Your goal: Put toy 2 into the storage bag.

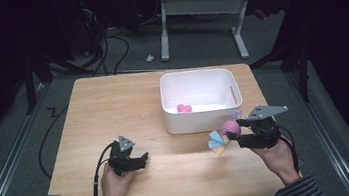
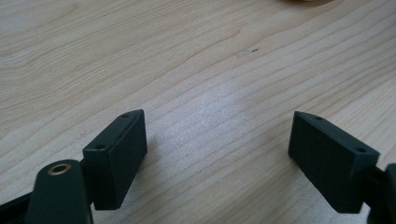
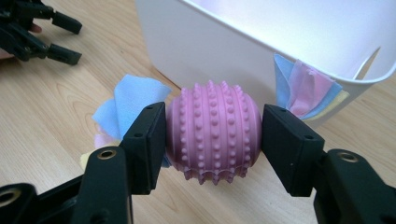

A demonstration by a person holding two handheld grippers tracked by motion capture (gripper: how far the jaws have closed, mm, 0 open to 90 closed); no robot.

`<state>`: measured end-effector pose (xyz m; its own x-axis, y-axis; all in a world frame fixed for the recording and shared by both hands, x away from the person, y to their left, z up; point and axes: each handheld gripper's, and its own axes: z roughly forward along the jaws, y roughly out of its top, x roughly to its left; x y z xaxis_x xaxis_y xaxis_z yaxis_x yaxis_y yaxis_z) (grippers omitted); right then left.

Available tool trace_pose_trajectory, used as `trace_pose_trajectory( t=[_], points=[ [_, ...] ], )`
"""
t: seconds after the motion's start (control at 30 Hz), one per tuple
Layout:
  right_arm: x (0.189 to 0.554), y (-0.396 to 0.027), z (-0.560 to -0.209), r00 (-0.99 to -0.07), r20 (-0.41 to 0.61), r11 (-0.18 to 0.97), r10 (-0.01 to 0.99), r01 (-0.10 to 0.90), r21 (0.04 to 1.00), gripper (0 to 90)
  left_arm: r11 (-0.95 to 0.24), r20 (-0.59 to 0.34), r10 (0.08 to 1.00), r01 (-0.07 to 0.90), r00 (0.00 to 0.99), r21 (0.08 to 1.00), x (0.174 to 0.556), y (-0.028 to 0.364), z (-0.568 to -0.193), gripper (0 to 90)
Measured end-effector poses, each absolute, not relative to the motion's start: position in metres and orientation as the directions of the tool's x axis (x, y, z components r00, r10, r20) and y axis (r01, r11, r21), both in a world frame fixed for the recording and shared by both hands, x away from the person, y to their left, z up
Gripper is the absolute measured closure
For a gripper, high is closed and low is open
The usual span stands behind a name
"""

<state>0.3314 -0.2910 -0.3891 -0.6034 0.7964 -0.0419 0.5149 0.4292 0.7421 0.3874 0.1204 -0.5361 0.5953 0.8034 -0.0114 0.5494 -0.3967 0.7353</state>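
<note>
Right gripper view: the pink knobbly toy, cloth flaps at each end, sits clamped in the right hand-held gripper above the bench, just beside the white bin. Its rounded, ridged body could roll out, or a flap catch the bin's rim. The left hand-held gripper rests open and empty on the bench.

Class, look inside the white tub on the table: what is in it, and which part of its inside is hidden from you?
Inside the white tub lies one small pink thing on the floor, towards the left. The near wall hides the strip of floor just behind it.
</note>
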Motion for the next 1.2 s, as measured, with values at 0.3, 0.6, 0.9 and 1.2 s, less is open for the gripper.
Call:
trace_pose_trajectory(
  t=[0.3,0.6,0.9,1.2],
  points=[
    [0.339,-0.292,-0.369,-0.614,-0.075,0.462,0.786,0.502,0.731,42.2,-0.397,-0.011,0.803,0.549,0.596,0.735,0.387,0.12,-0.536,19.7],
    [0.355,-0.288,-0.35,-0.614,-0.082,0.456,0.785,0.483,0.748,42.3,-0.395,-0.013,0.804,0.55,0.595,0.736,0.387,0.12,-0.536,19.7],
    [0.379,-0.281,-0.335,-0.605,-0.072,0.441,0.793,0.49,0.752,42.3,-0.398,-0.011,0.803,0.549,0.596,0.735,0.387,0.12,-0.536,19.6],
    [0.401,-0.275,-0.327,-0.589,-0.058,0.423,0.806,0.505,0.752,42.3,-0.398,-0.011,0.803,0.549,0.596,0.735,0.387,0.12,-0.536,19.6]
  ],
)
